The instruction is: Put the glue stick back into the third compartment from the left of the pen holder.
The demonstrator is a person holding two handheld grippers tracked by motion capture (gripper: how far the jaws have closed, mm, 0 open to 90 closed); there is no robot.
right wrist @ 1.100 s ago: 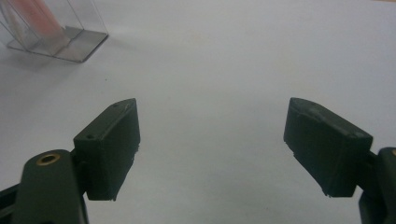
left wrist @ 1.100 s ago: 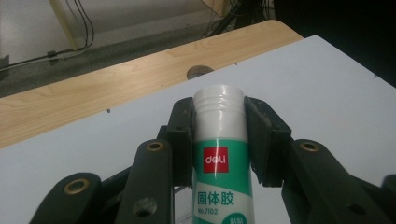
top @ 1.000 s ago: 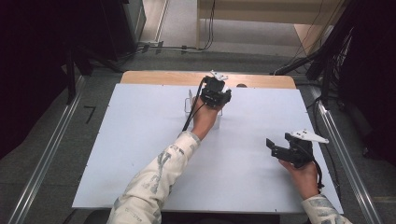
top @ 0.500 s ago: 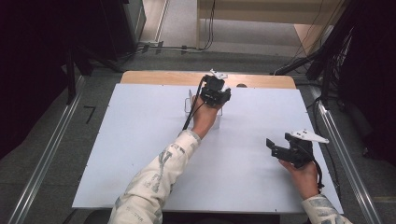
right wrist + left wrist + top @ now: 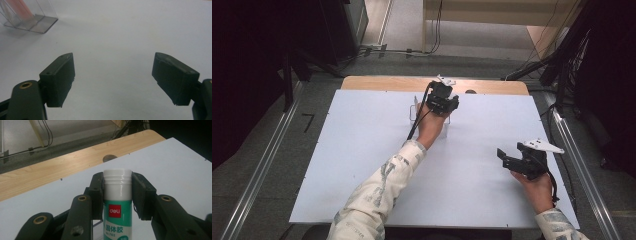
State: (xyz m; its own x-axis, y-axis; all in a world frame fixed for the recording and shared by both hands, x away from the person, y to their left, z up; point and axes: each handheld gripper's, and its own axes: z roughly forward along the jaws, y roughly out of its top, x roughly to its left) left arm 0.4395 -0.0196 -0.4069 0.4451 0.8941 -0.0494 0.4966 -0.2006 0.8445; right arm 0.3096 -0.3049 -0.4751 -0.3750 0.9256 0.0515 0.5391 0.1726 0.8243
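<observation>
1. My left gripper pinches a glue stick just under its white screw neck, one pad on each side; no cap shows on the bare neck.
2. From above, that left gripper sits at the far middle of the counter, right by a clear plastic holder.
3. My right gripper is spread wide with nothing between its pads, hovering over bare counter at the near right.
4. As I judge it, the grasp on the glue stick is done; placing it, perhaps into the holder, is left. I cannot tell whether it rests on the counter or is lifted.
5. The left gripper view gives the label and neck, which the high view hides behind my hand.
6. The right gripper view catches the clear holder with something pinkish inside, blurred beyond naming.
</observation>
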